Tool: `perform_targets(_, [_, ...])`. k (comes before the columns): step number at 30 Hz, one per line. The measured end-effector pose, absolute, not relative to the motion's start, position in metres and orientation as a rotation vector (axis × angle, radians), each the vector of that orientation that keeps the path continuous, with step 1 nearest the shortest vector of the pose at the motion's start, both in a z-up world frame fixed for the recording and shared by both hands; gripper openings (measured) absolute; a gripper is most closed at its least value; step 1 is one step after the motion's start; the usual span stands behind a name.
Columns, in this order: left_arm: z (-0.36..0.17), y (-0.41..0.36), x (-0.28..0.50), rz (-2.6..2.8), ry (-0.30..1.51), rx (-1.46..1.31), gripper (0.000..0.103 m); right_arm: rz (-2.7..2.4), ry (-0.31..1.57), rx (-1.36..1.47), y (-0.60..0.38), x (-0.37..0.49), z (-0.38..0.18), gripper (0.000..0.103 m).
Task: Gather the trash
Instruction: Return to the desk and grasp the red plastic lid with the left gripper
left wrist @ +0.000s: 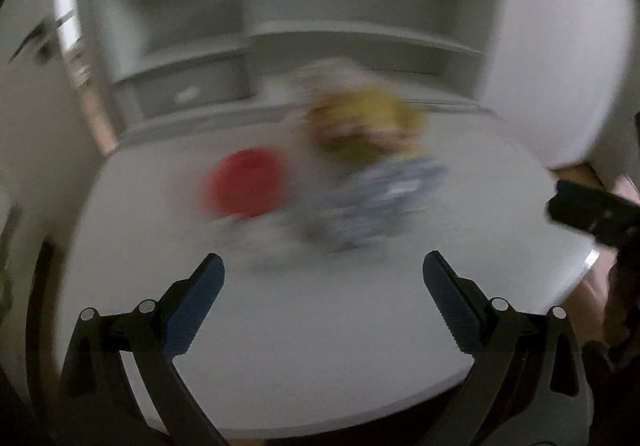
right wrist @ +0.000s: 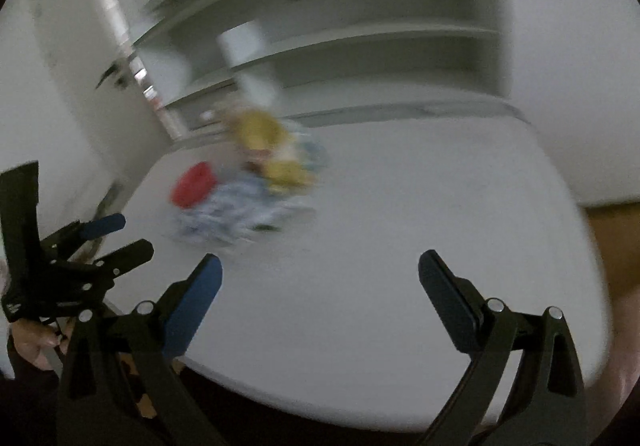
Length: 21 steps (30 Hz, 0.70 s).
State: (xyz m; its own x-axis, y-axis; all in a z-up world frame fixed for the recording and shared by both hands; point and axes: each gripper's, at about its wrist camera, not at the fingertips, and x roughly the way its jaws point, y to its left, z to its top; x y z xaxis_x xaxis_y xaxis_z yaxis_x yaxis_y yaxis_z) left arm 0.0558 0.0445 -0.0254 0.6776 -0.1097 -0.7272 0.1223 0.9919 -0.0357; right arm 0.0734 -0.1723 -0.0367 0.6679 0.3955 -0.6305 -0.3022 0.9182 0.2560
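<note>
Motion blur smears both views. On the white table (left wrist: 320, 346) lies a pile of trash: a red round thing (left wrist: 246, 187), a yellow packet (left wrist: 368, 125) and a crumpled blue-and-white wrapper (left wrist: 380, 197). My left gripper (left wrist: 322, 258) hangs open above the table's near part, short of the pile, with nothing between its fingers. In the right wrist view the same red thing (right wrist: 194, 183), yellow packet (right wrist: 268, 149) and wrapper (right wrist: 232, 213) lie far left of my right gripper (right wrist: 320, 258), which is open and empty. The left gripper (right wrist: 134, 234) shows at the left edge there.
A pale shelving unit (left wrist: 320, 25) stands behind the table against a white wall. A hand (right wrist: 32, 346) holds the left gripper's handle. The right gripper's black body (left wrist: 588, 213) juts in at the right edge. Brown floor (right wrist: 612, 242) shows beyond the table's right rim.
</note>
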Motion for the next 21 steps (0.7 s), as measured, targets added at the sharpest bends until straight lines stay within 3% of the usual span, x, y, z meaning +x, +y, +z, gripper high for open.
perform_targets(5, [-0.041, 0.129, 0.064, -0.062, 0.874, -0.068, 0.096, 0.437, 0.749, 0.025, -0.123, 0.130, -0.024, 0.095])
perform_targets(15, [-0.036, 0.118, 0.145, -0.153, 0.892, -0.015, 0.096, 0.401, 0.846, -0.161, -0.086, 0.232, -0.041, 0.095])
perform_targets(16, [-0.037, 0.116, 0.152, -0.159, 0.899, -0.017, 0.096, 0.401, 0.852, -0.177, -0.083, 0.236, -0.044, 0.090])
perform_targets(17, [-0.037, 0.114, 0.157, -0.173, 0.906, -0.021, 0.096, 0.401, 0.856, -0.201, -0.079, 0.239, -0.045, 0.078])
perform_targets(18, [-0.037, 0.111, 0.162, -0.191, 0.911, -0.026, 0.096, 0.408, 0.856, -0.206, -0.080, 0.239, -0.044, 0.050])
perform_targets(19, [-0.038, 0.107, 0.169, -0.202, 0.919, -0.036, 0.096, 0.434, 0.851, -0.184, -0.081, 0.239, -0.039, 0.031])
perform_targets(20, [-0.039, 0.105, 0.175, -0.209, 0.927, -0.044, 0.096, 0.446, 0.842, -0.173, -0.083, 0.236, -0.035, 0.015])
perform_targets(21, [-0.041, 0.102, 0.180, -0.223, 0.937, -0.051, 0.096, 0.450, 0.830, -0.168, -0.084, 0.234, -0.031, 0.009])
